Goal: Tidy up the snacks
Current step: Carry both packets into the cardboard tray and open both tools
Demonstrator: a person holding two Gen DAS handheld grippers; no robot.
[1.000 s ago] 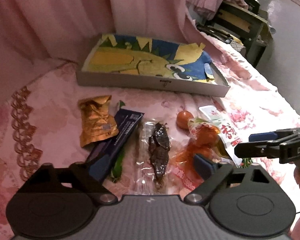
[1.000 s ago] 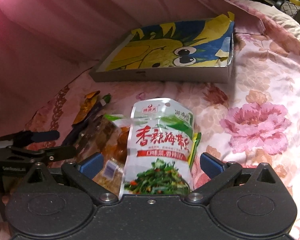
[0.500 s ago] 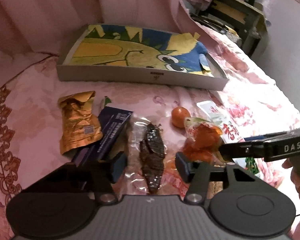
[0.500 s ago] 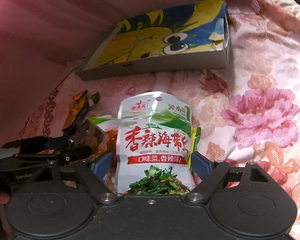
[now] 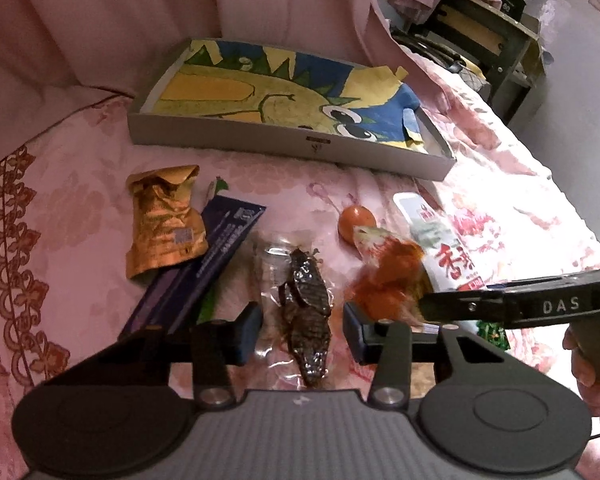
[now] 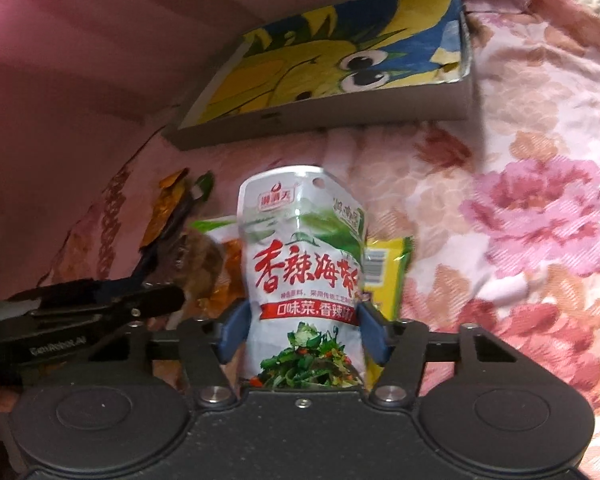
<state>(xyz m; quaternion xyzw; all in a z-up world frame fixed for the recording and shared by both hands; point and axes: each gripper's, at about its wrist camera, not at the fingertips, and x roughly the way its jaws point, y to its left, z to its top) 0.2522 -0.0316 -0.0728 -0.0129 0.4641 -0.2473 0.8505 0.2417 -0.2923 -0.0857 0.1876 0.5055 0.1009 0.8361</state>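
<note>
The seaweed pouch (image 6: 302, 280) is seen standing between the blue pads of the right gripper (image 6: 302, 330), whose jaws are closing; both pads already lie against its lower sides, and the foil bulges above them, so it is judged clamped. The pouch is likely light, soft and slick, with loose contents; a hold low across the filled part, as here, should be firmer than one on the flat top seal, though hard pressure may crumple it.

The vacuum pack (image 5: 300, 308) of dark dried food lies flat on the bedspread (image 5: 72, 216), between the pads of the left gripper (image 5: 302, 330). These jaws too are closing, yet a gap is seen on each side of the dark piece; whether the clear film edges are touched cannot be told. The pack is judged thin, slippery and stiff only where the food lies, so it is best taken across that middle.

Left of it a dark blue packet (image 5: 204, 268) lies under a crumpled gold wrapper (image 5: 164, 220); to the right are an orange bag (image 5: 388, 276) and a small orange fruit (image 5: 356, 220). Behind the pouch a yellow packet (image 6: 388, 268) shows. The box (image 5: 284, 144), lined with a cartoon picture, sits at the far edge of the bed, well apart from the snacks and holding none yet.
</note>
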